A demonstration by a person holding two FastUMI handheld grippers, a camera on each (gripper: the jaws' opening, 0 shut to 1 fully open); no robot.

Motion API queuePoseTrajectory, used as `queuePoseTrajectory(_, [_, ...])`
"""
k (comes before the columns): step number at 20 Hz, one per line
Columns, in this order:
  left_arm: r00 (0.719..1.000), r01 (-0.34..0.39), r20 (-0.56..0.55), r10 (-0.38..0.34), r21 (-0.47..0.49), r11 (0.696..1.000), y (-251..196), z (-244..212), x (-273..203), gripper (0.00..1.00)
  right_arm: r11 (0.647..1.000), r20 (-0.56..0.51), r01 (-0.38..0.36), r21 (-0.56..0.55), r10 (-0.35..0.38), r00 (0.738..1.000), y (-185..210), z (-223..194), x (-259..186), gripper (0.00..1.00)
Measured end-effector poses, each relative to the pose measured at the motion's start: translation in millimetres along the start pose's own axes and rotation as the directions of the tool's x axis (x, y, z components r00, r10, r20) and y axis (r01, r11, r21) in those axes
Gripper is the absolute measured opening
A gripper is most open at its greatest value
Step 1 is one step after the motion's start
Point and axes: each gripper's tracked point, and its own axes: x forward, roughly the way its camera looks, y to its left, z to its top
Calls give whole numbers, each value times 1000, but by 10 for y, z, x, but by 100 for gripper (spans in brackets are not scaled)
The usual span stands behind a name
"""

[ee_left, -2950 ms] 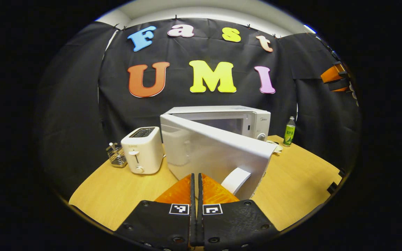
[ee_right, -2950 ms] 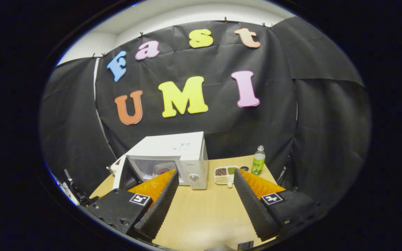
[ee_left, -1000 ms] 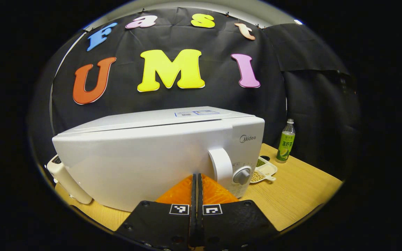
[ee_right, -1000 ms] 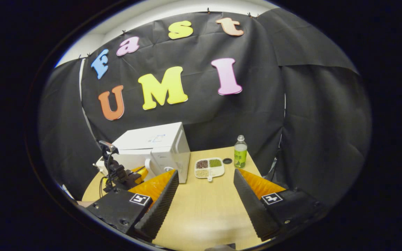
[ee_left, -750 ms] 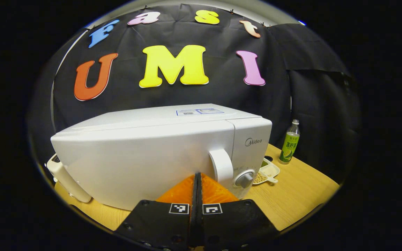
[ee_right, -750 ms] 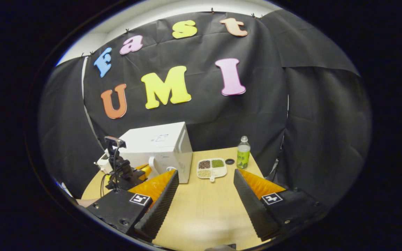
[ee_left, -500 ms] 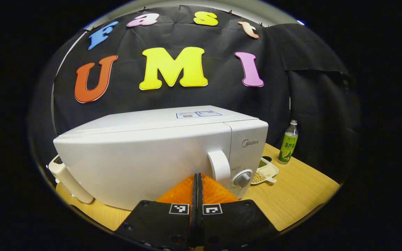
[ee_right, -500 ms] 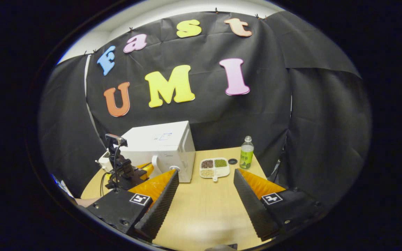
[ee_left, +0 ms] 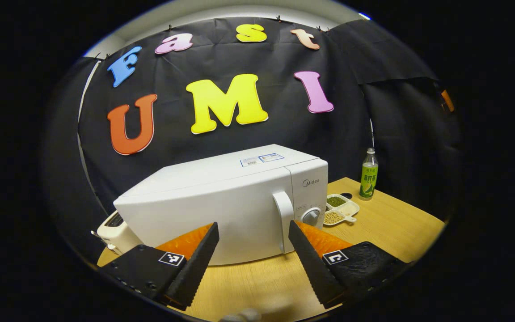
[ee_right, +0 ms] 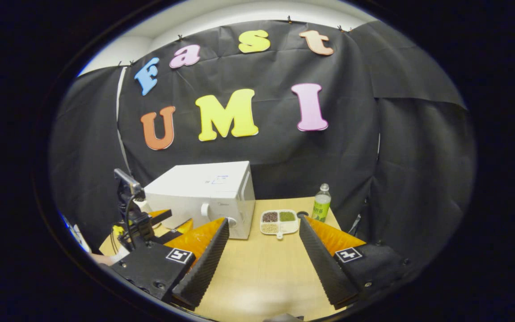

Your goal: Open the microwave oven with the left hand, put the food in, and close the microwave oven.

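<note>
Microwave (ee_left: 221, 201): white, door shut.
Left gripper (ee_left: 254, 233): jaws apart, microwave just ahead, handle (ee_left: 284, 219) near its right finger.
Right gripper (ee_right: 263, 229): jaws apart, holding nothing.

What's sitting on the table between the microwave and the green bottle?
A divided tray of beans and grains sits between the microwave and the green bottle, plain in the right gripper view.

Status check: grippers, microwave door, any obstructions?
Left gripper open, off the door. Right gripper open, holding nothing. White box-shaped microwave oven door shut. Nothing blocking; compartment tray of beans sits beside it.
</note>
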Motion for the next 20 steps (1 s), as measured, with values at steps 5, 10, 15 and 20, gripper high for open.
queuePoseTrajectory(5, [999,-28,39,29,-20,999,220,366,-662,96,999,56,-20,-37,22,998,213,89,-35,92])
queuePoseTrajectory(10, [994,-76,68,80,-53,996,590,734,-1386,96,999,110,-27,-21,29,993,392,194,-139,100])
queuePoseTrajectory(15, [983,-140,111,148,-81,987,1099,1084,-1981,96,1000,167,-18,-18,21,986,604,327,-291,92])
queuePoseTrajectory(20, [959,-238,129,254,-128,963,1519,1275,-2371,96,999,214,21,-36,-13,977,771,455,-415,100])
